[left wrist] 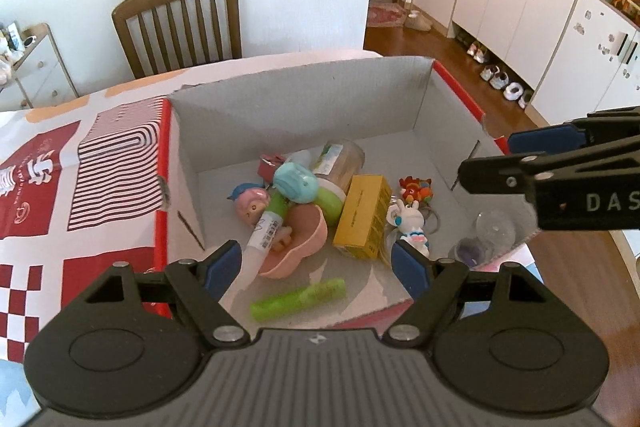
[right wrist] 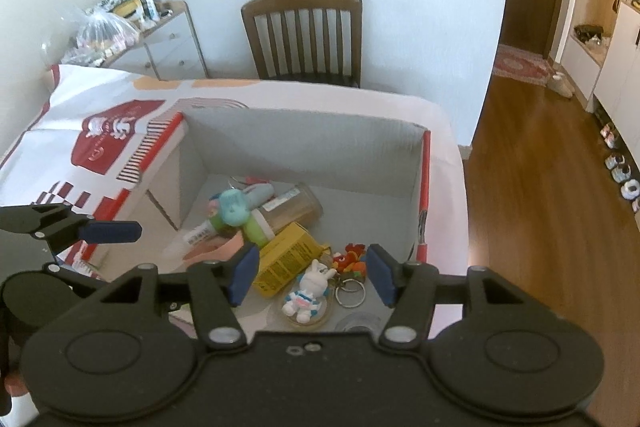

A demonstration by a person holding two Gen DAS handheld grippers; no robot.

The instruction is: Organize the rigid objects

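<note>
White walls, a brown slatted wooden chair (left wrist: 180, 23) and a table under a red-and-white patterned cloth (left wrist: 60, 187) frame the work; an open grey cardboard box with red outer sides (left wrist: 280, 99) sits on the cloth and holds the rigid objects.

Going left to right in the left wrist view: a small pink-faced doll with a blue cap (left wrist: 250, 205), a clear tube with a barcode label and green cap (left wrist: 266, 231), a pale pink plastic shell-shaped bowl (left wrist: 304, 239), a teal round plastic toy (left wrist: 295, 183), a clear plastic jar with a printed label (left wrist: 340, 163), a lime green cylinder (left wrist: 298, 298) lying alone near the front wall, a yellow rectangular carton (left wrist: 362, 215), a white rabbit keychain figure (left wrist: 412, 227), a red and orange toy charm (left wrist: 416, 189) and a clear plastic dome (left wrist: 494, 231) in the right corner.

Left gripper (left wrist: 316, 263) hangs over the box front with its jaws spread wide and nothing between them. Right gripper (right wrist: 308, 277) hovers above the rabbit keychain, jaws parted and empty.

Judging by this, both tongs are released above the box, so the step reads as clearing out after a drop. Doing it well means lifting straight up, keeping the fingers off the box walls and off each other, since the two grippers sit close, and not snagging the keyrings on the way out.
</note>
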